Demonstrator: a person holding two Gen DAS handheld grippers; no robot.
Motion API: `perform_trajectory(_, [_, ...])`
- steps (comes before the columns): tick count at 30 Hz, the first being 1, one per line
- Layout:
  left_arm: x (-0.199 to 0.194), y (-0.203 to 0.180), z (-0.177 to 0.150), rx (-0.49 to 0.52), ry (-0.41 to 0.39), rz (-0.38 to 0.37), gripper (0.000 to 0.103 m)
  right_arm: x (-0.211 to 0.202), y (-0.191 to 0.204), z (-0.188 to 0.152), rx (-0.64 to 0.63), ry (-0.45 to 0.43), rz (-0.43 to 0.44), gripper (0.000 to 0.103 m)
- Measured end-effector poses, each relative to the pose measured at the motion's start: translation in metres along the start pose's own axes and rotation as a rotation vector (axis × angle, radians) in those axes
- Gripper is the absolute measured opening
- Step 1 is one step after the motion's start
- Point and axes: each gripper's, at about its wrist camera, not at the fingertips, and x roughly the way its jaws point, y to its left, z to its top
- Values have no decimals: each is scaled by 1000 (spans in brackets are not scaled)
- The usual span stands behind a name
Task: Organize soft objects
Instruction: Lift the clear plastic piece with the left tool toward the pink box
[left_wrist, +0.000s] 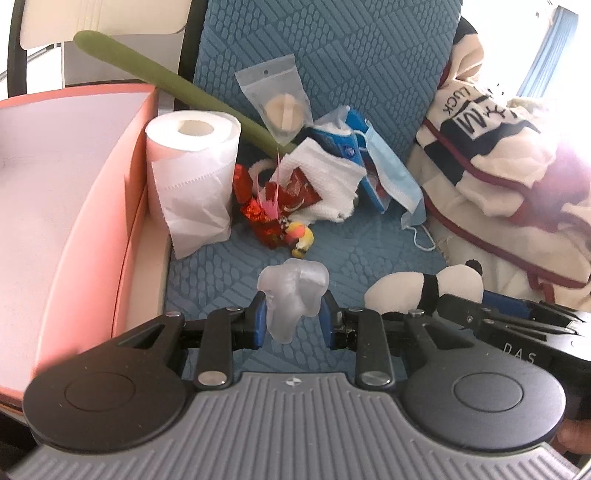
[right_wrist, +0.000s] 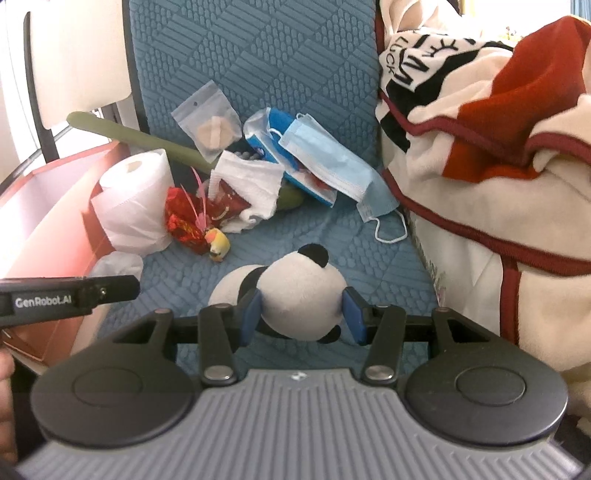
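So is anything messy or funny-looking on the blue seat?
Yes. The white toilet paper roll has a loose sheet hanging down its side, and the light blue face mask lies crumpled across the blue tissue packet, one ear loop trailing onto the cushion.
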Motion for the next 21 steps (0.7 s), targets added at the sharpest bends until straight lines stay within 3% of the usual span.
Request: perform_trajectory(21, [-63,16,57,-14,-68,-35,33,-56,35,44,-2,-51,36,51])
